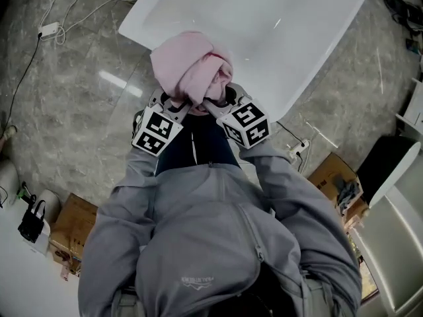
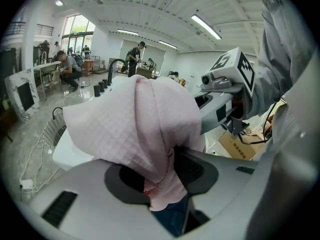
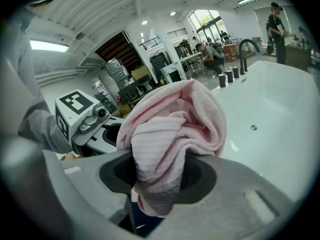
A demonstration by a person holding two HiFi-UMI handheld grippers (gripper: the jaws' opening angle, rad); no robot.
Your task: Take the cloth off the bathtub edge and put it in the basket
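A pink cloth (image 1: pixel 190 68) hangs bunched in the air over the near edge of the white bathtub (image 1: pixel 291 38). Both grippers hold it from below, side by side. My left gripper (image 1: pixel 177 104) is shut on the cloth's left part (image 2: pixel 150 134), which fills the space between its pads. My right gripper (image 1: pixel 213 103) is shut on the right part (image 3: pixel 165 149), which bulges up out of its jaws. Each gripper's marker cube shows in the other's view. No basket is in view.
The person stands close to the tub's near corner on a grey marble floor (image 1: pixel 73 98). Cardboard boxes (image 1: pixel 69 226) lie at the left and at the right (image 1: pixel 337 180). A power strip and cables (image 1: pixel 51 29) lie at the far left. Black taps (image 3: pixel 229 76) stand on the tub's rim.
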